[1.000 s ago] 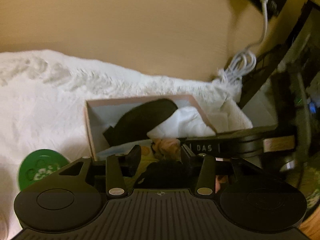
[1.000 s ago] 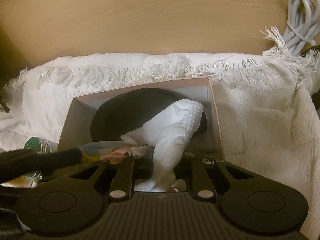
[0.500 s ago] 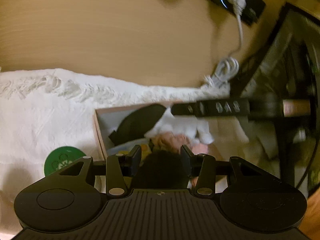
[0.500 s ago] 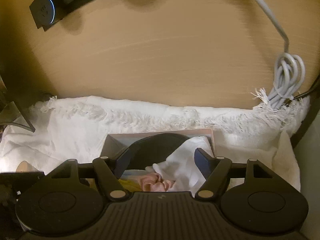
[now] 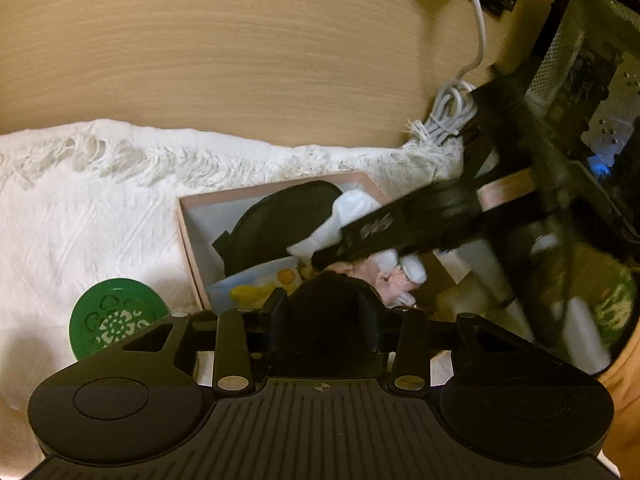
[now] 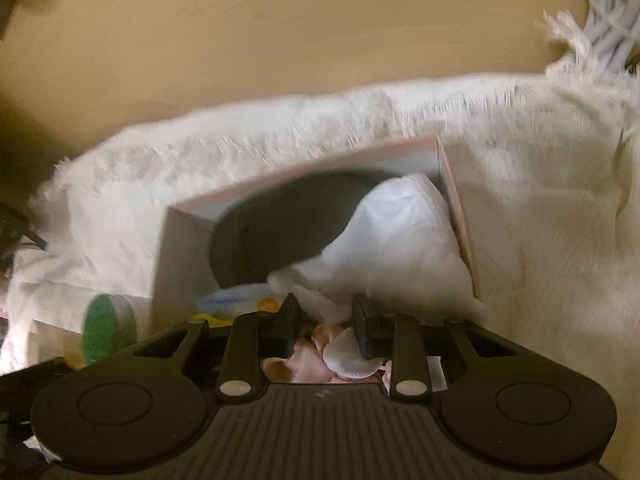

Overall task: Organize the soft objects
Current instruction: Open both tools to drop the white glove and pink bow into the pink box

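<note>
— Black soft thing (image 5: 326,300), who holds it?
— The left claw (image 5: 325,312) pinches it above the box (image 5: 188,236), likely to drop in.
— And the right claw (image 6: 325,322)?
— Partly open, over a round white pad (image 6: 348,354).

Box (image 5: 192,240) crowded: black pouch (image 5: 276,224), white cloth (image 6: 400,240) fill it; green lid (image 5: 116,316) beside left wall.
</note>
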The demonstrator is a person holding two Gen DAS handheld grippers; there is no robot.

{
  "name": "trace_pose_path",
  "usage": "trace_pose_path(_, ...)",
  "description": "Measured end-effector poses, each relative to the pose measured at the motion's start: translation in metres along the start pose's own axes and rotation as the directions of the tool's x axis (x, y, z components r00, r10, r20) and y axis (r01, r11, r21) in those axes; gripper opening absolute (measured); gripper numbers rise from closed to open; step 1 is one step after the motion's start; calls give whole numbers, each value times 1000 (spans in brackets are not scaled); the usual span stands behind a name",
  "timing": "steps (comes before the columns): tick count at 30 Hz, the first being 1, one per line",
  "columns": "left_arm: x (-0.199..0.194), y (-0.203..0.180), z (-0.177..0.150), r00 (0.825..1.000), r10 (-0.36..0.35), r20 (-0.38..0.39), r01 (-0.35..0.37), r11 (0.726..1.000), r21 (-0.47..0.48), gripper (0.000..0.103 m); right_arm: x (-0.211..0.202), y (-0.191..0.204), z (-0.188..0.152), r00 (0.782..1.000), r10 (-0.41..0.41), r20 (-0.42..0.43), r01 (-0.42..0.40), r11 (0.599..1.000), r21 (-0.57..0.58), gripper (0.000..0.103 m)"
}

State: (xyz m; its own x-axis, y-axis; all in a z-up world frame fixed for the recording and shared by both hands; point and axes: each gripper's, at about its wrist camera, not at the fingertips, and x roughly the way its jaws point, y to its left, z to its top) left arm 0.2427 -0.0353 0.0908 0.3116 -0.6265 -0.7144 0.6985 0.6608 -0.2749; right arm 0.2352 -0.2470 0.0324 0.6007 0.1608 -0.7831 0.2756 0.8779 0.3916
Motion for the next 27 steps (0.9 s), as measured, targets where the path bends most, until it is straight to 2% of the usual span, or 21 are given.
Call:
trace_pose_path(4,-2,-1,-2,1000,0,8,0,1000,2,47,-46,3,8,989,5,145,-3,1000,-16,34)
trace_pose_path(6,-2,-2,-3,1000,1,13,-1,1000,3,47,-65,8,7,976,-46,213,57,997,-49,40)
trace_pose_path(7,-2,-3,-3,1000,2,16,-2,1000,4,48,-70,11,4,971,-65,228,80,995,-57,40)
trace_pose_path(11,2,-8,-2,1000,10,25,-10,1000,30,49,-86,14,-15,969,-59,239,71,997,-42,40)
trace_pose_path(17,3,-15,-1,999,23,32,-24,998,58,49,-117,20,-53,948,-130,291,149,988,-43,46)
trace_pose_path(20,3,-16,-3,999,25,42,-28,998,62,49,-131,22,-71,936,-145,320,163,986,-29,55)
trace_pose_path(23,-6,-16,-9,998,26,61,-29,999,38,49,-139,24,-92,921,-162,355,186,982,-35,69)
trace_pose_path(25,-25,-17,-20,993,55,105,-59,998,29,44,-141,27,-108,911,-149,383,191,979,-74,77)
trace_pose_path(27,-51,-18,-40,982,96,165,-98,995,5,44,-139,27,-126,905,-132,404,202,970,-137,85)
